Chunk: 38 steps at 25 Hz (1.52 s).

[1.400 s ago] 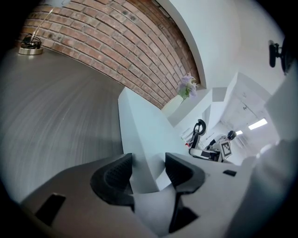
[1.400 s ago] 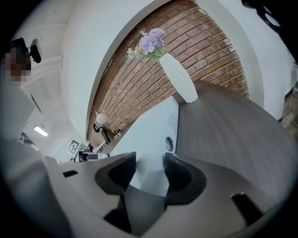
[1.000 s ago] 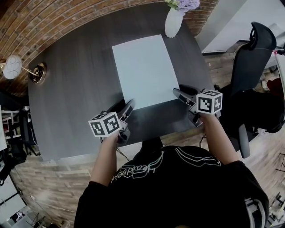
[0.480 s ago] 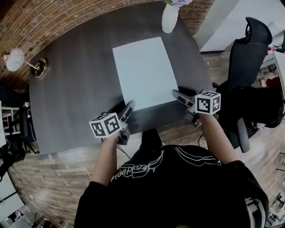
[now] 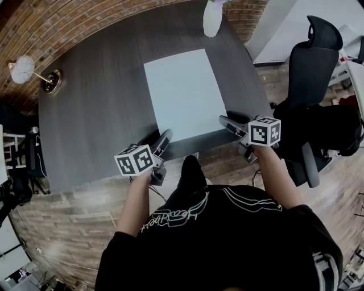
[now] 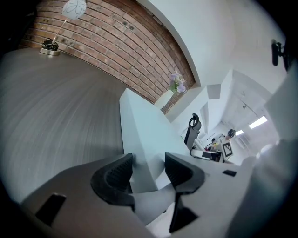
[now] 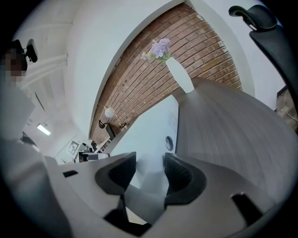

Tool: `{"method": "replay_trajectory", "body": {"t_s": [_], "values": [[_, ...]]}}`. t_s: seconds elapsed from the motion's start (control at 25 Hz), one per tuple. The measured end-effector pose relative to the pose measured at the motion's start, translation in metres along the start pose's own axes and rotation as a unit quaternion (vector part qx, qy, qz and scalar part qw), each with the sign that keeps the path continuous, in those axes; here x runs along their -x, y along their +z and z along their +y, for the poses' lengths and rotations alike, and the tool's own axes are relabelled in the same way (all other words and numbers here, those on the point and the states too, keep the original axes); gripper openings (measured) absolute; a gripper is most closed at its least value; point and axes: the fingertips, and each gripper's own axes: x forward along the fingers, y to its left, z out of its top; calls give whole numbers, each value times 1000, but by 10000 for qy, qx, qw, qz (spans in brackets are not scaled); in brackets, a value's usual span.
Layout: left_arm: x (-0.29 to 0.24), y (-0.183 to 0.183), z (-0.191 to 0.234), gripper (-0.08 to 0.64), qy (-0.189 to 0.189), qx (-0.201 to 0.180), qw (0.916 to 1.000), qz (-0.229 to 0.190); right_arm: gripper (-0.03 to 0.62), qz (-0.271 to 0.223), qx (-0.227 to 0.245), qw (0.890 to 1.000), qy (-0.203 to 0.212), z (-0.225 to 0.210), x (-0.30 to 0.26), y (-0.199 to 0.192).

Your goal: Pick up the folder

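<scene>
The folder (image 5: pixel 185 94), pale blue-white and thick, sits over the dark wood table (image 5: pixel 96 113) with its near edge close to the table's front edge. My left gripper (image 5: pixel 165 137) is shut on its near left corner. My right gripper (image 5: pixel 225 121) is shut on its near right corner. In the left gripper view the folder (image 6: pixel 139 125) runs away from between the jaws of the left gripper (image 6: pixel 148 169). The right gripper view shows the folder (image 7: pixel 153 130) filling the gap of the right gripper (image 7: pixel 149 169). Whether the folder is lifted or resting I cannot tell.
A white vase (image 5: pixel 211 17) with purple flowers stands at the table's far edge by the brick wall. A lamp (image 5: pixel 23 69) with a brass base sits at the far left corner. A black office chair (image 5: pixel 313 74) stands right of the table. The person's own body is right at the front edge.
Both grippers and the folder have slid together toward the table's front edge. The table, vase and lamp have drifted away in the head view.
</scene>
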Motion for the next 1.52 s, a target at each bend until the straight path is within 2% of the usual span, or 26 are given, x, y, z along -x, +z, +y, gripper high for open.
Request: {"method": "replay_trajectory", "body": {"t_s": [1.52], "values": [[54,-100,-40,216,1,146,9998,-142,173,69,-51,9999,133,35,69,-89]]}}
